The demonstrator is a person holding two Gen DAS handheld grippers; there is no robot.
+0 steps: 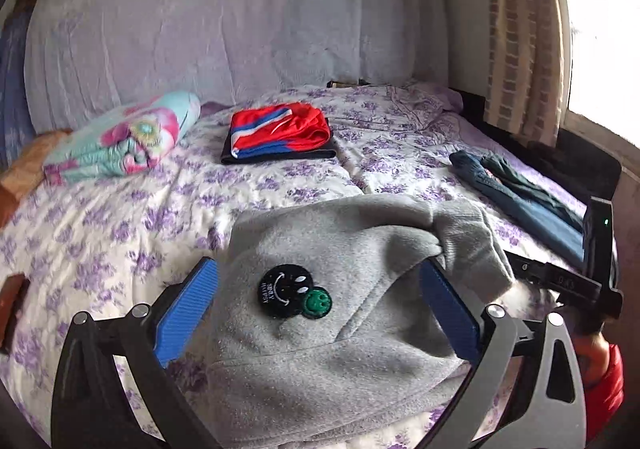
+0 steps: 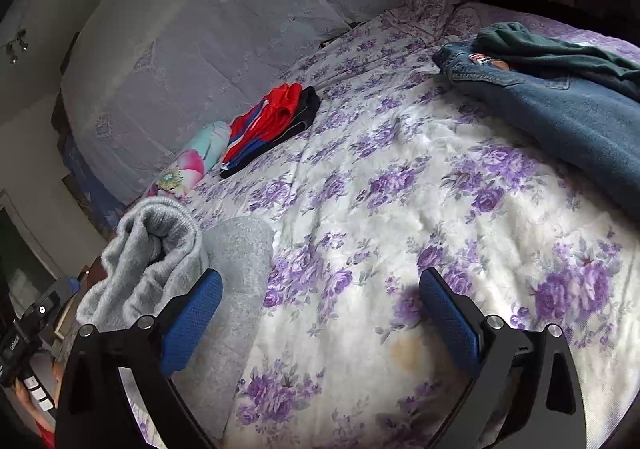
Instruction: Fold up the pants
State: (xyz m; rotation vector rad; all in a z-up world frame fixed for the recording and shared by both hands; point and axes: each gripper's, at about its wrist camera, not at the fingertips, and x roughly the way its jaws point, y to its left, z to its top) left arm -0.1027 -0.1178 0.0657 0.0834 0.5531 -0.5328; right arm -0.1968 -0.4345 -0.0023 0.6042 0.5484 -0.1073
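Folded grey fleece pants (image 1: 340,249) with a black and green smiley patch (image 1: 292,289) lie on the purple-flowered bedspread (image 1: 100,229). My left gripper (image 1: 320,301) is open wide around them, one blue pad on each side of the bundle, with the right pad against a fold of fabric. In the right wrist view the same pants (image 2: 236,269) sit at the left, cuffs bunched up, just beside the left finger. My right gripper (image 2: 320,305) is open over bare bedspread (image 2: 400,209) with nothing between its fingers.
A folded stack of red, blue and black garments (image 1: 280,133) (image 2: 272,121) lies mid-bed. A flowery rolled blanket (image 1: 128,137) lies at the left. Blue jeans (image 2: 560,101) and a dark green garment (image 2: 552,45) lie at the right, near a curtain (image 1: 516,29).
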